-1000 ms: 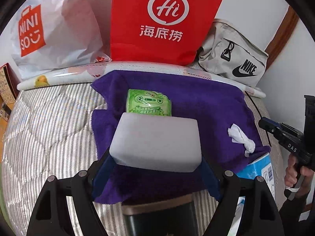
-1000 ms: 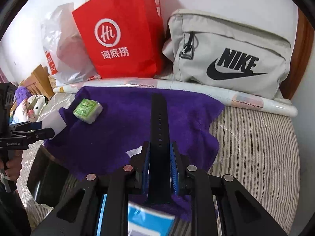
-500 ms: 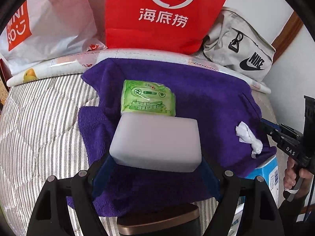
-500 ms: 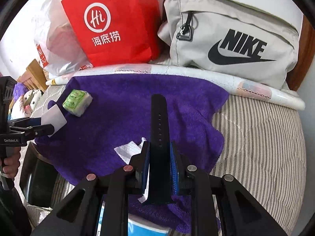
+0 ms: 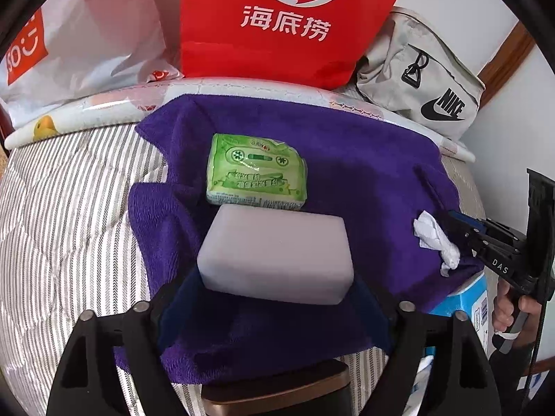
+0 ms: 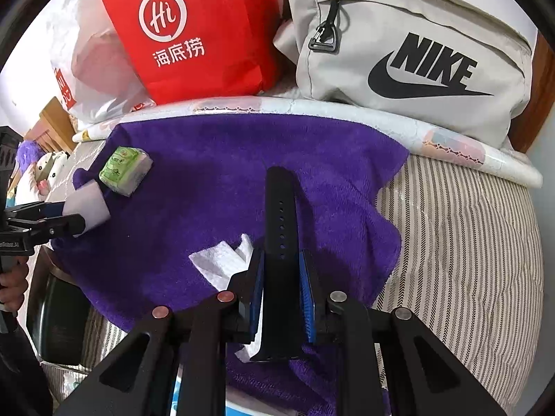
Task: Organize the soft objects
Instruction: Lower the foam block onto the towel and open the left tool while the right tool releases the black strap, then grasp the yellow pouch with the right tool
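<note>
Surface: a striped quilted bed with a purple towel spread across its middle; a red paper bag, a white shopping bag and a grey sling bag stand along the top of both views against a pale wall. Left gripper: its jaws have just been opening, and the white sponge block sits between them at centre frame; in the left wrist view its right end looks just clear of the pad, its left end close against the other, so I judge it released or nearly so, resting on or just above the towel. The block's long axis runs across the frame, parallel to the green tissue pack lying directly above it in frame, the two touching or nearly so. Right gripper: clenched on a black strap, whose long axis points straight up the frame over the towel. A crumpled white tissue lies just left of those jaws. The left hand is plainly nearer the sponge; the right is well apart from it. Judgement: sponge placement is about finished; the strap is not yet set down.
</note>
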Motion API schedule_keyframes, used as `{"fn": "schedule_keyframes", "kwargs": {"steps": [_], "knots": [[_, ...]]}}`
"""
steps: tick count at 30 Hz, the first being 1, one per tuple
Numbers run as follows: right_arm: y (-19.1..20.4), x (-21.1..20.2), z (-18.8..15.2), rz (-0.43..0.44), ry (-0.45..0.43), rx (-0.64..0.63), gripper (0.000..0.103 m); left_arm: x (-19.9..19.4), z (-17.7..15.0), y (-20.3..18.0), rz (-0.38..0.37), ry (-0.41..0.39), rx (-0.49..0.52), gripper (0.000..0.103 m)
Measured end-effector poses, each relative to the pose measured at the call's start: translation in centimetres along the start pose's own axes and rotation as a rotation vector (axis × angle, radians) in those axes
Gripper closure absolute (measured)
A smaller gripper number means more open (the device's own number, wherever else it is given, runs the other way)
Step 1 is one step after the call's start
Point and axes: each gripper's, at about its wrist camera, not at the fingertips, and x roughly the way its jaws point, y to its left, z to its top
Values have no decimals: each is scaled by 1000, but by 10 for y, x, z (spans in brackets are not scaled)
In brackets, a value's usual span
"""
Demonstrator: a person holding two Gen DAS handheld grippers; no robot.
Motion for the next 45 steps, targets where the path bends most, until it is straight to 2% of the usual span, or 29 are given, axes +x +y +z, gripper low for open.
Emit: {"fn": "schedule_keyframes", "kwargs": {"steps": [6, 8, 10, 12, 16, 21, 24, 28, 33, 37, 45], "knots": [[2, 0, 1, -9, 6, -3, 82, -7, -5, 0, 2, -6, 0, 16], [3, -2, 0, -8, 3, -9, 77, -10, -6, 0, 7, -12, 0, 16], [4, -8, -2, -20, -9, -9, 65, -15, -9, -1, 8, -18, -2, 16], [4, -14, -3, -21, -21, -8, 59, -21, -12, -1, 16, -31, -2, 16], [7, -32, -10, -16, -46, 8, 59, -40, -21, 5, 75, -68, -15, 17], [18, -63, -24, -23, -105, 2, 57, -67, -35, 17, 67, -109, -70, 18], [27, -81, -35, -16, -129, -9, 53, -84, -48, 18, 62, -146, -79, 18], [40, -103, -55, -4, -153, -21, 53, -105, -70, 19, 51, -183, -79, 18], [55, -128, -81, 17, -171, -31, 53, -118, -97, 16, 20, -177, -76, 18], [68, -147, -104, 69, -182, -40, 53, -126, -122, 10, 3, -172, -58, 18], [104, -165, -158, 113, -169, -109, 52, -133, -161, 3, 27, -162, -25, 18]]}}
